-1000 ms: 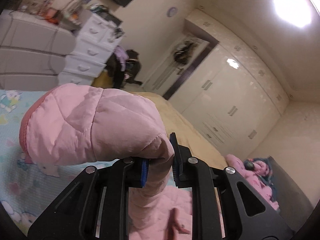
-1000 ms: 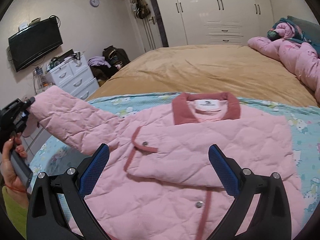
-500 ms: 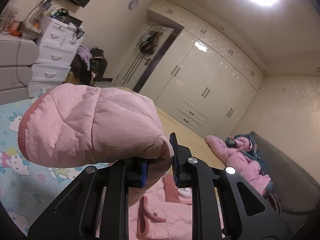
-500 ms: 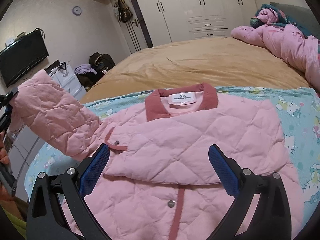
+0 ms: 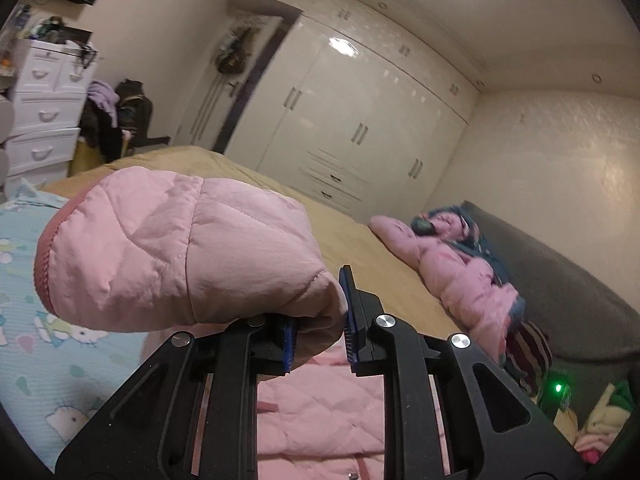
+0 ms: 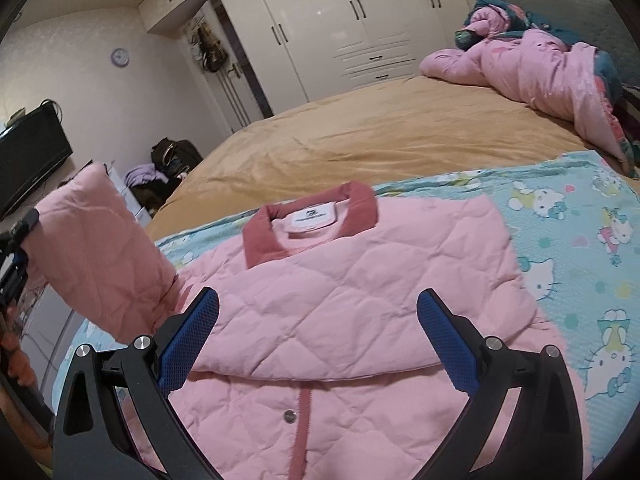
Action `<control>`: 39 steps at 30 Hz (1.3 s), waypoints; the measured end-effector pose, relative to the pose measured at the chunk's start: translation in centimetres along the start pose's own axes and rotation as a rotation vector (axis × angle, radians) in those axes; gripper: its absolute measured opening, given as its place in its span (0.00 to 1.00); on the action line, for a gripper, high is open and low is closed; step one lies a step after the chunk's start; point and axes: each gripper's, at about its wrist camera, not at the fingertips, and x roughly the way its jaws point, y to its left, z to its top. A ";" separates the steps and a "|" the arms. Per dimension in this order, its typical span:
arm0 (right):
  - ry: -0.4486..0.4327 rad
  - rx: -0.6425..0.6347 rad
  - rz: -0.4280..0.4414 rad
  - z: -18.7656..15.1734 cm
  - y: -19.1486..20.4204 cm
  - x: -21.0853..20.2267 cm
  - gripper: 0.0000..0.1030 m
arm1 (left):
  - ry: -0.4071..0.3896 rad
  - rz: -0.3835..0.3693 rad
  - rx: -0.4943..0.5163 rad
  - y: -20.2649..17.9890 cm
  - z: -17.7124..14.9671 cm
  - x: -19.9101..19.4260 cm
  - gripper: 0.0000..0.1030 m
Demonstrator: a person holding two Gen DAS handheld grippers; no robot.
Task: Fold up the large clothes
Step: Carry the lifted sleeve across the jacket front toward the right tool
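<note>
Left wrist view first: our left tongs (image 5: 318, 320) are clamped tight on a pinch of the pink quilted jacket's sleeve (image 5: 176, 248), near its darker pink cuff. The sleeve bulges up and to the left of the blue pads, lifted clear of the bed, and more of the jacket shows below between the black arms. Beyond it lie the tan bedspread (image 5: 360, 248), a rumpled pink quilt (image 5: 460, 272) at the dark headboard and the white wardrobe (image 5: 360, 120).

Right wrist view next: our right tongs (image 6: 318, 344) stand wide apart with nothing between them, hovering over the jacket (image 6: 340, 300), which lies front up on the cartoon-print sheet (image 6: 580, 260), collar toward the far side. One sleeve already lies folded across the chest. The other sleeve rises at the left, and the left tongs holding it show at the frame's left edge.

We judge the fold about midway: one sleeve is in, this one has yet to be laid across, and the body is not yet folded up.
</note>
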 end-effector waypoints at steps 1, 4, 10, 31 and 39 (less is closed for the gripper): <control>-0.005 0.012 0.000 0.1 -0.4 -0.2 0.96 | 0.007 -0.004 0.008 -0.3 -0.3 0.4 0.11; -0.018 0.039 -0.007 0.4 -1.4 -0.7 0.96 | 0.043 -0.028 0.046 -1.4 -1.3 1.8 0.11; -0.038 0.094 -0.019 0.9 -3.6 -1.6 0.96 | 0.132 -0.078 0.109 -3.1 -4.0 4.1 0.11; -0.081 0.290 -0.027 1.1 -10.0 -3.5 0.96 | 0.507 -0.046 0.503 -8.7 -16.6 12.1 0.14; -0.070 0.351 -0.037 0.7 -12.0 -3.4 0.96 | 0.600 -0.102 0.585 -10.2 -19.5 12.6 0.56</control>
